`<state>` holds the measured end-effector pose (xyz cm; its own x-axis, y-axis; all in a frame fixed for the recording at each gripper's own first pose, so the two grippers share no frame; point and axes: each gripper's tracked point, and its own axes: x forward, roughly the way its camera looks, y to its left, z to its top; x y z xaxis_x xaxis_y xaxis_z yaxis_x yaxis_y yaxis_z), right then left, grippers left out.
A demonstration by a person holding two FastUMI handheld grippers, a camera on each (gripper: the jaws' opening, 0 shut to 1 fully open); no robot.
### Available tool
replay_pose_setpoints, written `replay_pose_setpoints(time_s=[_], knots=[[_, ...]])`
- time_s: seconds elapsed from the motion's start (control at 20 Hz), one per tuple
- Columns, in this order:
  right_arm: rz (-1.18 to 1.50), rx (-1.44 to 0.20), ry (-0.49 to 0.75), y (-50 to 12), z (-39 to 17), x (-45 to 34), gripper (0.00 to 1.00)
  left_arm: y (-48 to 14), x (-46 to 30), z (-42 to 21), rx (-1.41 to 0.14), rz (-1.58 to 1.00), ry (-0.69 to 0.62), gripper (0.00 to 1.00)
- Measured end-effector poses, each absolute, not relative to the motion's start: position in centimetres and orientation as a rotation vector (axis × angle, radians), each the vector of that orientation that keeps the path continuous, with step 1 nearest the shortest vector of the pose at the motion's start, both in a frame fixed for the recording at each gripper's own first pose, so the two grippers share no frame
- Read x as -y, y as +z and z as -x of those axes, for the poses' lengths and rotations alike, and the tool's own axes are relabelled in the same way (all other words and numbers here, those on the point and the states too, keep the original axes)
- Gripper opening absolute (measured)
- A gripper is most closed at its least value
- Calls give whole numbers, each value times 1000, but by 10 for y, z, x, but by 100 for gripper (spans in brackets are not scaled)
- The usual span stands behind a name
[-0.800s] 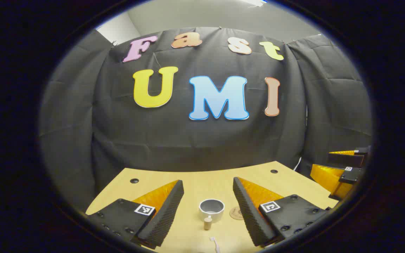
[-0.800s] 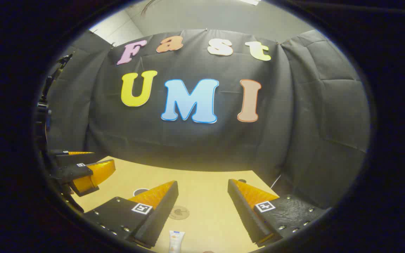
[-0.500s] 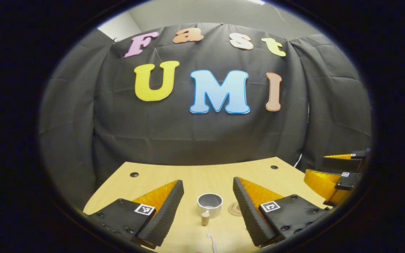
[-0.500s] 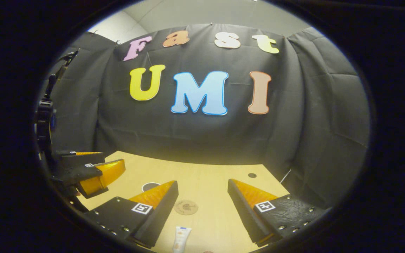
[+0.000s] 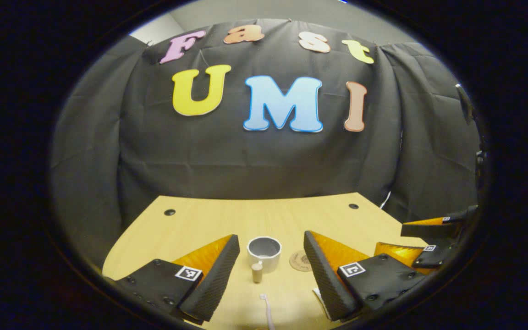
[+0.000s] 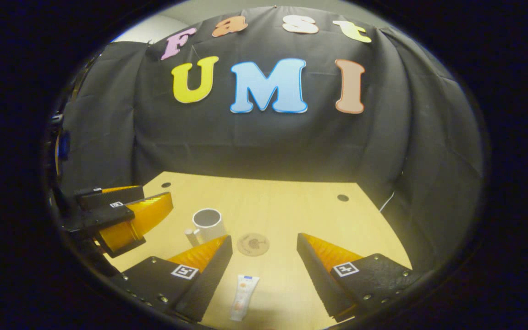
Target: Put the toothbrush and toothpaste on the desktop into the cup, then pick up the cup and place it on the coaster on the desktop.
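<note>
Lying flat on the desktop (image 6: 291, 201), the toothpaste (image 6: 242, 297) sat between the right gripper (image 6: 264, 261)'s spread jaws; toothbrush (image 5: 266, 310) between the left gripper (image 5: 271, 259)'s spread jaws. Cup (image 5: 264, 253) upright mid-desktop, coaster (image 5: 301, 261) just beside. Black cloth wall (image 5: 255, 165) behind far edge.

Overhead light is brightening the desktop (image 5: 200, 220) while the cloth wall (image 6: 255, 137) is staying dim. Fisheye distortion is bending both views' edges; focus is holding sharp.
</note>
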<state>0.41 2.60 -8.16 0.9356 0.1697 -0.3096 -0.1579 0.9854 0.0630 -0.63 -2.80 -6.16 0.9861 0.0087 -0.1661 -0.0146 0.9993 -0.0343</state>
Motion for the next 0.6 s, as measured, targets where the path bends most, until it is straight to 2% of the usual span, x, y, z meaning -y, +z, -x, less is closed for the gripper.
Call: replay_pose_setpoints(time_s=[0.15, 0.2, 0.25, 0.5, 0.55, 0.6], knots=[[-56, -412, 196, -105, 0, -36, 91, -93, 24, 6, -240, 45, 24, 100], [-61, -436, 203, -112, 0, -39, 91, -104, 24, 5, -265, 47, 27, 93], [-65, -461, 209, -121, 2, -40, 91, -114, 24, 5, -290, 50, 29, 93], [-69, -601, 224, -161, 8, -48, 91, -175, 27, 9, -429, 46, 21, 94], [-68, -635, 225, -173, 11, -50, 92, -189, 28, 11, -460, 47, 18, 100], [-68, -667, 227, -182, 13, -51, 92, -200, 28, 13, -491, 46, 16, 100]])
